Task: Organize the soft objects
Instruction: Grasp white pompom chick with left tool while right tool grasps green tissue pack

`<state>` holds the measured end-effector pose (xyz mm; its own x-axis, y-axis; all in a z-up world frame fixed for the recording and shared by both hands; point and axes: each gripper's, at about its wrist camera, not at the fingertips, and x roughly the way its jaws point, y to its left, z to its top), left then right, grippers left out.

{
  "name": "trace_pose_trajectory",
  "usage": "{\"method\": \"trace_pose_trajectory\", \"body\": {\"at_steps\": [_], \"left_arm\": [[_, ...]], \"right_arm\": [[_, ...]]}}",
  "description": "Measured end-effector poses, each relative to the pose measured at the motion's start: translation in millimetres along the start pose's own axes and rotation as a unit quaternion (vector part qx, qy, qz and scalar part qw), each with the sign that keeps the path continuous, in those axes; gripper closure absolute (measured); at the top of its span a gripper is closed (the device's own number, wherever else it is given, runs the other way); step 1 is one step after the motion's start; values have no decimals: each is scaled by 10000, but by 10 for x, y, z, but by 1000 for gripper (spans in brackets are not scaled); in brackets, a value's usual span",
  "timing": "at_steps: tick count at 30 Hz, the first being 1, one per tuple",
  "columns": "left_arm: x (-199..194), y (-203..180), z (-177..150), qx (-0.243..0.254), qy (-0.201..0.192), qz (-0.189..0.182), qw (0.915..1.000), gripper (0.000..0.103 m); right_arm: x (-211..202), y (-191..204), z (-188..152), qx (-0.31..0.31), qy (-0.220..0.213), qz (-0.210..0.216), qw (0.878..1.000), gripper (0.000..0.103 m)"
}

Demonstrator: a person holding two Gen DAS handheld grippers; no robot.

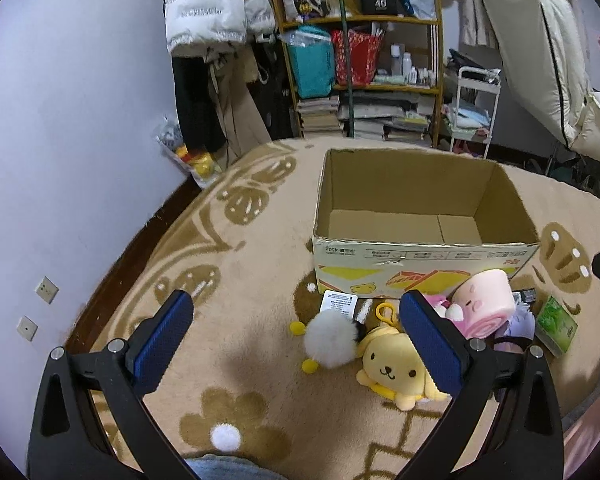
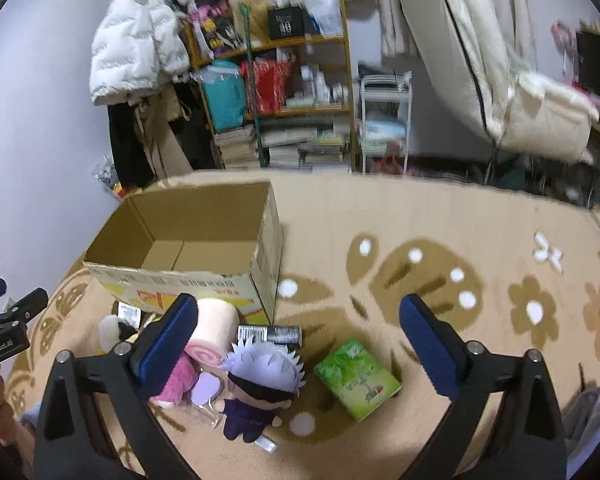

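Left tool (image 1: 296, 312) hangs above the carpet (image 1: 228, 280) with its blue pads spread wide and nothing between them; under the gap lies a white fluffy pompom toy (image 1: 330, 342) with small yellow nubs, and touching its right side a yellow dog plush (image 1: 392, 368) lying on its back, partly behind the tool's right finger. Just past that finger there's a pink roll-cake plush (image 1: 486, 306) leaning against the front wall of the open cardboard box (image 1: 420, 256), whose inside shows only bare cardboard. A white printed tag (image 1: 340, 304) lies flat at the box's foot. Over to the right tool (image 2: 298, 318): spread wide too, gripping nothing, hovering over the same heap from the other side. Between its fingers lies a purple-clad doll with pale spiky hair (image 2: 262, 384), face up, a dark band across the eyes. Just right of it sits a green tissue pack (image 2: 358, 378), apart from the doll. Behind the doll's head lies a dark silvery wrapped packet (image 2: 270, 334), though the blur makes it hard to say what it is. A fuzzy pink plush (image 2: 176, 380) peeks out beside the left finger, under the roll-cake. Beyond the carpet's far edge stands a cluttered wooden shelf (image 2: 276, 44), with a white puffer jacket (image 2: 132, 48) hanging to its left.
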<state>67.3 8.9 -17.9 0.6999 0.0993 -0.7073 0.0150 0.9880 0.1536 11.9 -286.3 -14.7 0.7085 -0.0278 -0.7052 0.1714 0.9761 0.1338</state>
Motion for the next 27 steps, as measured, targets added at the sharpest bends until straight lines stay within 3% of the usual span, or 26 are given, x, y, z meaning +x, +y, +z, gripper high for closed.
{"method": "trace_pose_trajectory", "body": {"at_steps": [6,13,22,27], "left_arm": [[338,-1,71,-106,465,-7,9989,1],[753,-68,27,-10,1140,30,9935,1],[1114,-181,-123,249,1832,135,9827,1],[1244,-151,-175,189,2072,186,9779,1]], "right_arm": [[336,-192,7,503,725,-53,9961,0],[774,-383,-85,1047,1602,3,9815,0],[1114,-536,-272,1435,2359,-192,9609,0],[1209,-623,-333,1645,2474,-405,9540,0]]}}
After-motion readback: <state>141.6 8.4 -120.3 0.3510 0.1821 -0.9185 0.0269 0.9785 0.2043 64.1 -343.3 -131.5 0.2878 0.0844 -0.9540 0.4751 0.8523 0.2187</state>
